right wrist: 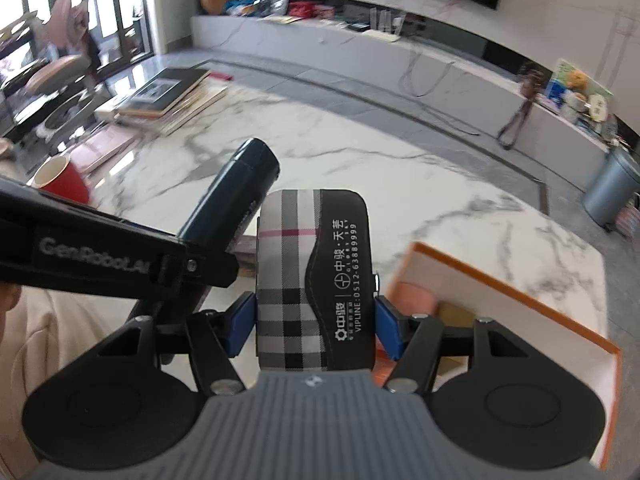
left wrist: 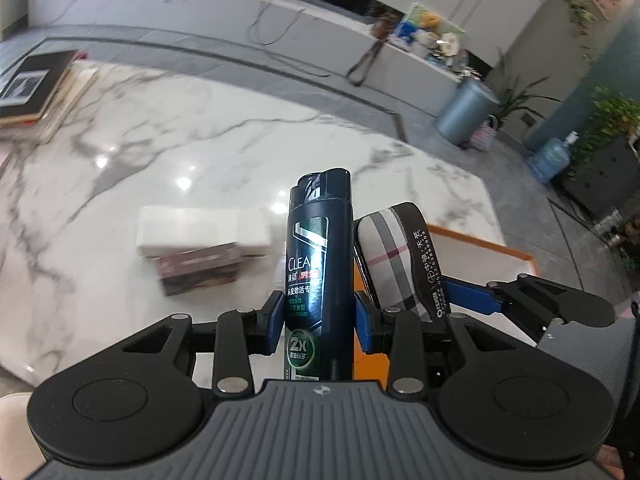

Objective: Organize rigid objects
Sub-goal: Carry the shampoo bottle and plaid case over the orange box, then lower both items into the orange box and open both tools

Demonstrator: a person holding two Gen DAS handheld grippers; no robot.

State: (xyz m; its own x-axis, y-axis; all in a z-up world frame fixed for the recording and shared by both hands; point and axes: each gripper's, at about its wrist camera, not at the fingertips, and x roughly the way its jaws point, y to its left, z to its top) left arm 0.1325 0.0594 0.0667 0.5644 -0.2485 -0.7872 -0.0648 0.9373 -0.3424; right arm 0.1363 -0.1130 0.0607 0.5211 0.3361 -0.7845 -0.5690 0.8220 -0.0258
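Shampoo bottle [left wrist: 320, 280] stands clamped in the left hand-held gripper [left wrist: 318, 322] and the plaid case [right wrist: 314, 280] in the right hand-held gripper [right wrist: 316, 324], both held above the surface [left wrist: 160, 140], likely mid-carry, so next comes lowering each into the orange-edged box [right wrist: 520, 300] just ahead.

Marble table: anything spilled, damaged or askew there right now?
Nothing spilled or broken. On the marble table, the white box sits skewed atop the dark box, overhanging it; blur hides finer detail.
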